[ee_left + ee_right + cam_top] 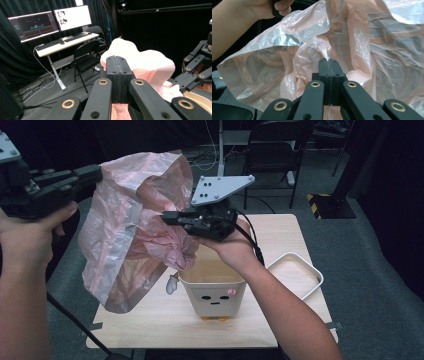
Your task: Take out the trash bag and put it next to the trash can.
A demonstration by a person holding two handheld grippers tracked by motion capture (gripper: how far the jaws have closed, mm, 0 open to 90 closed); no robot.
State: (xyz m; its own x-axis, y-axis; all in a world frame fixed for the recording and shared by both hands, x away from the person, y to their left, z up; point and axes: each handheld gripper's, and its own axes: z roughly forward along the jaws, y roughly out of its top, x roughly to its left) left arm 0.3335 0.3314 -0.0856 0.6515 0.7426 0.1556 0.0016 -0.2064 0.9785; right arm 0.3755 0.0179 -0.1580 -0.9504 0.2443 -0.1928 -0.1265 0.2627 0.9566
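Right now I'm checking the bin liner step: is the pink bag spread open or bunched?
Spread open: the pink bag hangs ballooned between both grippers' shut jaws, its mouth gaping, above the bin.

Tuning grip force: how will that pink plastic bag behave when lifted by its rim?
The pink bag is probably floppy: it sags and crumples between the left gripper and right gripper. Likely very light, thin and see-through. Its glossy film may slip.

No legible text, brand or nr anywhere. Closest to a sign: a drawn face, two dot eyes, short mouth line, pink cheek spot, on front of the small cream bin [214, 296] on the bench. Yellow/black hazard stripes on a floor block [317, 204] behind. Two monitors [51, 21] show graphics, writing too small to read.
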